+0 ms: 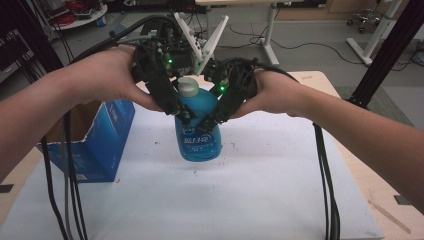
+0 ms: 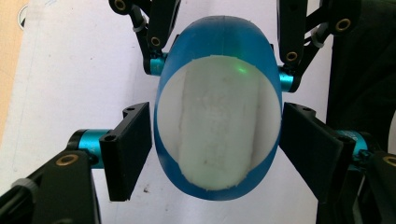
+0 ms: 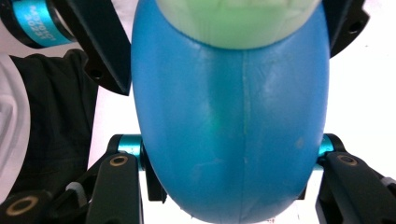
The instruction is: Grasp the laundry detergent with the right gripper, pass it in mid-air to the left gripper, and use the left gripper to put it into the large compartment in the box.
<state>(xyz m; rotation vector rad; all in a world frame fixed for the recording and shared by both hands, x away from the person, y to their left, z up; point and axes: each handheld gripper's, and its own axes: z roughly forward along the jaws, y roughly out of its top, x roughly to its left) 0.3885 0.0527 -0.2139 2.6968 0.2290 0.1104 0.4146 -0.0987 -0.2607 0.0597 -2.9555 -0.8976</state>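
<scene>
A blue plastic bottle [image 1: 200, 144] with a pale cap [image 1: 188, 87] stands upright in the middle of the white table cover [image 1: 240, 200]. My left gripper [image 1: 181, 116] comes down on its left shoulder and my right gripper [image 1: 209, 119] on its right shoulder. In the left gripper view I look down on the cap [image 2: 217, 126], and the left gripper [image 2: 217, 149] has a black pad against each side of the bottle [image 2: 219, 35]. In the right gripper view the right gripper [image 3: 233, 172] presses both flanks of the blue body [image 3: 233, 116]. Both are shut on the bottle.
An open blue cardboard box [image 1: 95, 142] stands at the table's left, close to the left forearm. A white forked stand [image 1: 201, 42] rises behind the bottle. Black cables [image 1: 70, 190] trail down both sides. The wooden table edge [image 1: 385, 200] shows at right.
</scene>
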